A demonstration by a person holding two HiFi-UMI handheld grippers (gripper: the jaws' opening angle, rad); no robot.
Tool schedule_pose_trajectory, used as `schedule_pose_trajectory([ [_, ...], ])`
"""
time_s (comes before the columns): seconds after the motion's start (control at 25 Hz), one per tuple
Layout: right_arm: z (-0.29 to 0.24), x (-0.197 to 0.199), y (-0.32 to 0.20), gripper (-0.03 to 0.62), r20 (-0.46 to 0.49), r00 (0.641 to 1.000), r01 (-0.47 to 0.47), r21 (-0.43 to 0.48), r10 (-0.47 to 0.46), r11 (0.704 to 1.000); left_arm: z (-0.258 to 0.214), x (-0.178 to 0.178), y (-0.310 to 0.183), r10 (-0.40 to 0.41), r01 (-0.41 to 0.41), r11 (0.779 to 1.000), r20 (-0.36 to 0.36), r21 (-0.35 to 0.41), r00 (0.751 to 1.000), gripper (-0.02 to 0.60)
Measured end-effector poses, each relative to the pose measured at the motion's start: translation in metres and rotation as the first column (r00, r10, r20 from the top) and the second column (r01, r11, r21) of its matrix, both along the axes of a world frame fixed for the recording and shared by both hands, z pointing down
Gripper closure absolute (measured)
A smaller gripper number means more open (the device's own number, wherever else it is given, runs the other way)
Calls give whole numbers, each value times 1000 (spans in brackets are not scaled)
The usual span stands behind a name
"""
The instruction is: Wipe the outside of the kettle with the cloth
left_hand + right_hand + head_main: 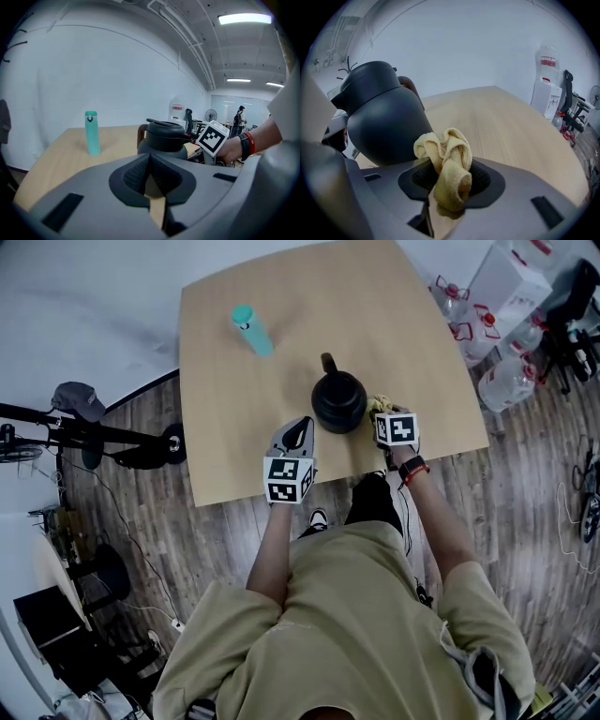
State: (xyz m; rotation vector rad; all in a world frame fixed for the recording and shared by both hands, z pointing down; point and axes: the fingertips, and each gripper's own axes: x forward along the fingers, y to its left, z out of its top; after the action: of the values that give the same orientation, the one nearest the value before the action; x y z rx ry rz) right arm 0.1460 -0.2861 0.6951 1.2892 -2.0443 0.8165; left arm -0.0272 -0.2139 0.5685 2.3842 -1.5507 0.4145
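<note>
Right gripper (384,414) clamps the yellow cloth (449,168) just beside the kettle (338,399) at centre frame, apparently poised to wipe its side. Left gripper (298,435) (jaws together, empty) hovers lower left.

Light wooden table (244,409) on a dark wood-plank floor (525,521), with a plain white wall (117,70) behind it. Ceiling strip lights (243,18) are lit. A water dispenser (547,98) and office chair (569,82) stand beyond the table. Large water bottles (506,381) lie near its far right corner, and a black stand (84,432) is at the left.
</note>
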Motion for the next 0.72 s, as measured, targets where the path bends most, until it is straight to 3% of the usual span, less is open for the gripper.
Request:
schedule_pose_trajectory([
  [0.36,2,-7,-24,423,12,997,78,24,-78,997,4,-10,-19,-49,49,999,1,-12,999,557],
  [0.72,-15,-5,4,422,72,997,21,53,-25,998,11,-7,-4,-12,11,1000,-20,-25,1000,557],
])
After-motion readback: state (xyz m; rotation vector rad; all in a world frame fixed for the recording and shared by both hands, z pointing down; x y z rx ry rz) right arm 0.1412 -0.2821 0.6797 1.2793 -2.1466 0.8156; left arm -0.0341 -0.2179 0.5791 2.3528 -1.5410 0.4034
